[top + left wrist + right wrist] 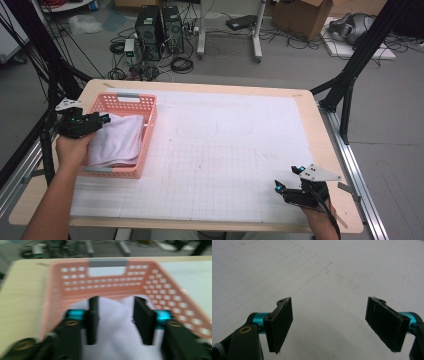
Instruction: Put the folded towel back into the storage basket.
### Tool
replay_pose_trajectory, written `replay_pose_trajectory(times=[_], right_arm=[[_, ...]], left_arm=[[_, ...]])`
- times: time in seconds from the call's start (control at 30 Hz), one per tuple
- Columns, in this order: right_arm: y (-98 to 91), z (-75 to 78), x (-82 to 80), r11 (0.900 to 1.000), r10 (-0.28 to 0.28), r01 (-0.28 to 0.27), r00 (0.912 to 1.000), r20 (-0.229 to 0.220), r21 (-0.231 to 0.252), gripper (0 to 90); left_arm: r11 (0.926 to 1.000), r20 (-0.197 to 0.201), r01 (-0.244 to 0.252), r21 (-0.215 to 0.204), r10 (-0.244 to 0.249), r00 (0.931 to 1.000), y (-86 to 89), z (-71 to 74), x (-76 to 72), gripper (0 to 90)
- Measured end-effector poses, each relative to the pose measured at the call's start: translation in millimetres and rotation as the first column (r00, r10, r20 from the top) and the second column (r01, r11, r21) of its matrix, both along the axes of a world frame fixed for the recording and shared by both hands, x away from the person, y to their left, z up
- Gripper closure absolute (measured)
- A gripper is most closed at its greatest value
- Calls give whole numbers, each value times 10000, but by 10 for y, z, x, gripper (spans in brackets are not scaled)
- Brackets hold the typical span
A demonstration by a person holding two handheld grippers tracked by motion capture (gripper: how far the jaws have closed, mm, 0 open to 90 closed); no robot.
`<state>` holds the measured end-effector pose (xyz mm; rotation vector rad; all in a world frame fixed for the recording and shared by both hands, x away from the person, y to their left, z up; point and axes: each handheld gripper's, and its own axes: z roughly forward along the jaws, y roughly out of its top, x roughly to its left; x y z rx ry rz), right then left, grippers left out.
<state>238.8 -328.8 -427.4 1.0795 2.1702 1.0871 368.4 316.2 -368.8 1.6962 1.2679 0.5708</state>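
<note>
— What sits on the table (300,115)?
— A perforated pink plastic basket (145,107) at its left, long axis running away from the person, with a soft folded white towel (117,142) inside.
— And the jaws?
— Left gripper (116,320) spread astride the towel, probably touching it; right gripper (337,325) wide apart, well away.

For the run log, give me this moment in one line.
left tool: open over towel in basket | right tool: open, empty, above mat

A light wooden table (320,130) is covered by a white gridded mat (225,150). A pink perforated basket (125,107) is set at the far left of the mat.
</note>
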Motion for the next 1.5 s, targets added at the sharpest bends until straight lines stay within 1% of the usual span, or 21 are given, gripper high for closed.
replay_pose_trajectory(times=[0.07, 0.13, 0.17, 0.2, 0.23, 0.27, 0.3, 0.4, 0.5, 0.6, 0.7, 0.73, 0.8, 0.93, 1.03, 1.13, 1.17, 1.2, 1.27, 1.37, 1.5], right_arm=[[-5, 0, -2, 10000, -11, 11, 10000, 17, 1, 209], [-9, 0, -6, 10000, -36, 36, 10000, -18, 9, 209], [-8, -1, -6, 10000, -43, 43, 10000, -15, 12, 209], [-7, -2, -4, 10000, -27, 27, 10000, 8, 3, 209], [-1, -1, -6, 10000, -5, 5, 10000, -16, -18, 209], [-1, -1, -6, 10000, -5, 5, 10000, -16, -18, 209], [1, -1, -6, 10000, -3, 3, 10000, -9, -25, 209], [-6, -7, -4, 10000, -35, 35, 10000, -53, 0, 209], [-15, -14, 3, 10000, -9, 9, 10000, -34, -34, 209], [-2, -17, 1, 10000, -4, 4, 10000, -100, -26, 209], [5, -26, 8, 10000, 33, -34, 9999, -110, -78, 209], [7, -27, 9, 10000, 30, -31, 9999, -106, -87, 209], [8, -30, 9, 10000, 25, -26, 9999, -120, -86, 209], [-2, -28, 4, 10000, 9, -10, 9999, -135, -80, 209], [-18, -20, -2, 10000, -29, 29, 10000, -84, -32, 209], [-20, -20, 0, 10000, -23, 23, 10000, -97, -44, 209], [-9, -15, 0, 10000, 12, -12, 10000, -41, -28, 209], [-9, -15, 0, 10000, 12, -12, 10000, -41, -28, 209], [-6, -2, -2, 10000, 10, -10, 10000, 64, -3, 209], [-14, 15, -7, 9998, -56, 54, 9999, 115, 183, 208], [-17, 19, -11, 9996, -64, 60, 9998, 164, 292, 208]], left_arm=[[9980, -467, 605, -205, -614, 9970, -52, -41, 16, 768], [9970, -1145, 772, 32, -763, 9905, -102, -96, 56, 753], [9973, -1442, 637, 365, -578, 9879, -118, -122, 77, 723], [9946, -2033, 236, 1008, -27, 9791, -131, -168, 115, 703], [9931, -2254, 5, 1170, 261, 9739, -127, -189, 137, 667], [9884, -2423, -475, 1445, 819, 9667, -121, -203, 157, 667], [9792, -2512, -965, 1787, 1402, 9577, -107, -214, 173, 657], [9697, -2895, -1162, 2149, 1769, 9407, -84, -268, 219, 676], [9675, -3042, -1094, 2280, 1775, 9359, -89, -326, 259, 670], [9775, -3000, -1066, 1818, 1584, 9407, -101, -349, 296, 604], [9871, -2781, -849, 1354, 1201, 9530, -133, -388, 327, 570], [9932, -2754, -551, 1028, 816, 9579, -147, -408, 340, 588], [9979, -2603, -133, 641, 296, 9651, -173, -443, 360, 577], [9989, -2295, -433, 166, 460, 9722, -144, -421, 366, 524], [9982, -1386, -591, -143, 565, 9887, -99, -310, 298, 491], [9978, -271, -437, -506, 424, 9987, -65, -184, 199, 463], [9968, 54, -445, -664, 449, 9990, -49, -142, 164, 408], [9961, 339, -432, -774, 459, 9984, -38, -113, 132, 408], [9918, 1167, -283, -1243, 429, 9922, -15, -54, 35, 389], [9884, 1776, -3, -1518, 276, 9837, -11, -4, -58, 317], [9891, 2472, 308, -1439, 58, 9689, -55, 59, -196, 196]])
